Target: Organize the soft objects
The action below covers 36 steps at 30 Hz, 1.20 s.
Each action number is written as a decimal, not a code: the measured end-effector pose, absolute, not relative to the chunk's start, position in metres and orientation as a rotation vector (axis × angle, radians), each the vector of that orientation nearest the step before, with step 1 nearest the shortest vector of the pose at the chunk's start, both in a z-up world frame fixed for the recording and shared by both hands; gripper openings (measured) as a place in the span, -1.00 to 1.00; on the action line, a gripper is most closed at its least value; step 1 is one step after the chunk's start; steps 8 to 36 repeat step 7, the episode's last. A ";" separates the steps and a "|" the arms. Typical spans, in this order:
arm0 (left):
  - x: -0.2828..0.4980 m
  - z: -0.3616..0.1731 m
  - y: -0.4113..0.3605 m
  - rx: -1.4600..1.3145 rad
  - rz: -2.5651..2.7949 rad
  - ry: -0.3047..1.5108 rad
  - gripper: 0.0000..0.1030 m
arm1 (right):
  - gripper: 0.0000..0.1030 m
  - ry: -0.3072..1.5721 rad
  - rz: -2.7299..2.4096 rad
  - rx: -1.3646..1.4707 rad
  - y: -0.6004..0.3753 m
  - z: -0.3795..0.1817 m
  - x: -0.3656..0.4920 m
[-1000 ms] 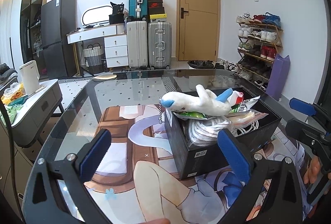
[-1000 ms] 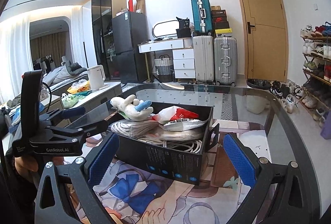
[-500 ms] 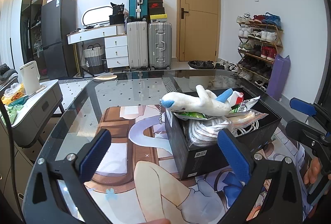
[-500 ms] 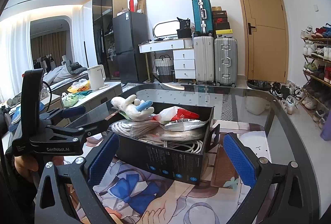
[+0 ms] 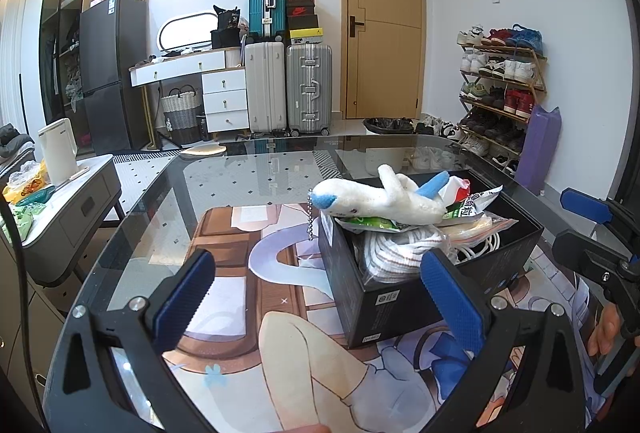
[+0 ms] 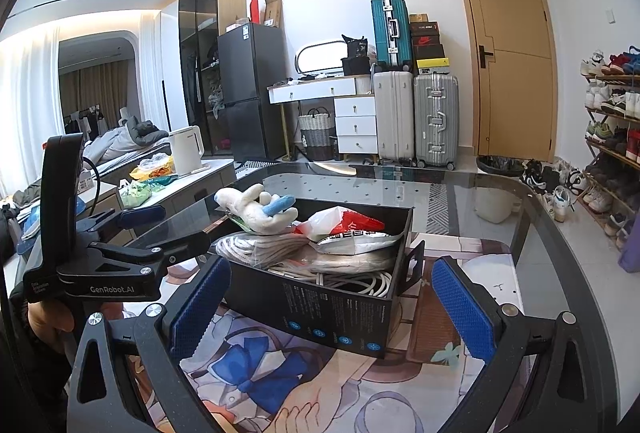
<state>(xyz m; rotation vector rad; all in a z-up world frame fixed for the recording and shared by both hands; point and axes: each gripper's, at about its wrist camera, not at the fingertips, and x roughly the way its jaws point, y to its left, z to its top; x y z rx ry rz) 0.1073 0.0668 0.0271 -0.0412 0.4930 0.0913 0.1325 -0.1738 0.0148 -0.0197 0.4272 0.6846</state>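
A white and blue plush toy (image 5: 380, 199) lies on top of a full black box (image 5: 404, 297) on the printed mat; it also shows in the right wrist view (image 6: 256, 209). The black box (image 6: 332, 317) holds bundled white cords (image 6: 348, 281), a rolled white cloth (image 5: 394, 251) and snack bags (image 6: 344, 229). My left gripper (image 5: 316, 305) is open and empty, just in front of the box's near-left corner. My right gripper (image 6: 330, 305) is open and empty, facing the box's long side. Each gripper shows at the edge of the other's view.
The box stands on a glass table (image 5: 256, 177) covered by an anime mat (image 5: 248, 297). A side cabinet with a white kettle (image 5: 58, 151) stands to the left. Suitcases (image 5: 288, 89), a door and a shoe rack (image 5: 500, 93) line the far wall.
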 end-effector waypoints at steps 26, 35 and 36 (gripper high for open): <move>0.107 0.029 0.067 -0.039 0.087 0.489 1.00 | 0.99 0.427 0.684 -0.021 -0.174 0.015 0.132; 0.107 0.029 0.067 -0.039 0.087 0.489 1.00 | 0.99 0.427 0.684 -0.021 -0.174 0.015 0.132; 0.107 0.029 0.067 -0.039 0.087 0.489 1.00 | 0.99 0.427 0.684 -0.021 -0.174 0.015 0.132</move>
